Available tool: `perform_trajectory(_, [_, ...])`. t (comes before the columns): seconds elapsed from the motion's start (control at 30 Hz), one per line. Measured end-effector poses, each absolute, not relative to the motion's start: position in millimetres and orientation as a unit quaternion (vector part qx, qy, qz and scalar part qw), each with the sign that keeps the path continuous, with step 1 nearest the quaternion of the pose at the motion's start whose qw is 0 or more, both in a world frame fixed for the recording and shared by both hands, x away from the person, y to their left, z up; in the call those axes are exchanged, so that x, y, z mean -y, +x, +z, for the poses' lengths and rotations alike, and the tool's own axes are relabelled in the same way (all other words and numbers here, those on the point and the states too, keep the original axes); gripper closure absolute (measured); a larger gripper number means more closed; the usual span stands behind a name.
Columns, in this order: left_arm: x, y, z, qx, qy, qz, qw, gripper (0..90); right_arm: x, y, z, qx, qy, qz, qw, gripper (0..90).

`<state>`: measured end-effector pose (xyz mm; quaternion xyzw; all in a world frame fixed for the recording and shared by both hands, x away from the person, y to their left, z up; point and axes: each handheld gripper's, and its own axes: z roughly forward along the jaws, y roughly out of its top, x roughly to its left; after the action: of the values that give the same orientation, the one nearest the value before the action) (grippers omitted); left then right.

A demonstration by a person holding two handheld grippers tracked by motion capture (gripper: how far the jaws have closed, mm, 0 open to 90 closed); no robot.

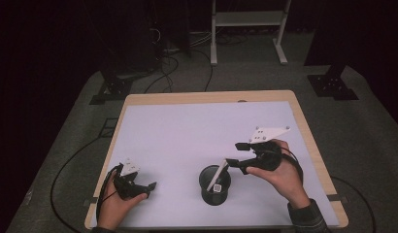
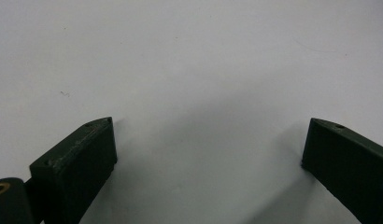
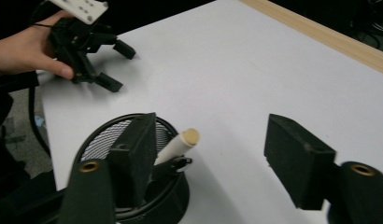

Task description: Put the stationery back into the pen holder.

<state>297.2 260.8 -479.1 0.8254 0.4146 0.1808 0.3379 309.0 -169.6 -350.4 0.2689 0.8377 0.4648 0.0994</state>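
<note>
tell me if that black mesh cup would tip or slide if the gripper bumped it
The mesh cup looks light, being open wire mesh, so it would probably slide on the smooth table. The white pen leaning over its rim may make tipping toward that side slightly likelier.

Mesh cup [image 1: 215, 185] stands on table [image 1: 187, 126], near edge, right of centre; pen [image 1: 220, 173] leans inside it.
</note>
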Motion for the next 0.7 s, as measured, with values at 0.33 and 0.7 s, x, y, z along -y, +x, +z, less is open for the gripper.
perform_trajectory(0.33, [-261,297,-479,-0.415,0.825,0.181,0.338,2.2,178,317,-357,-0.841,0.282,0.443,0.128,18.4])
perform_trajectory(0.7, [-261,297,-479,-0.415,0.825,0.181,0.339,2.2,192,320,-363,-0.837,0.303,0.434,0.139,17.7])
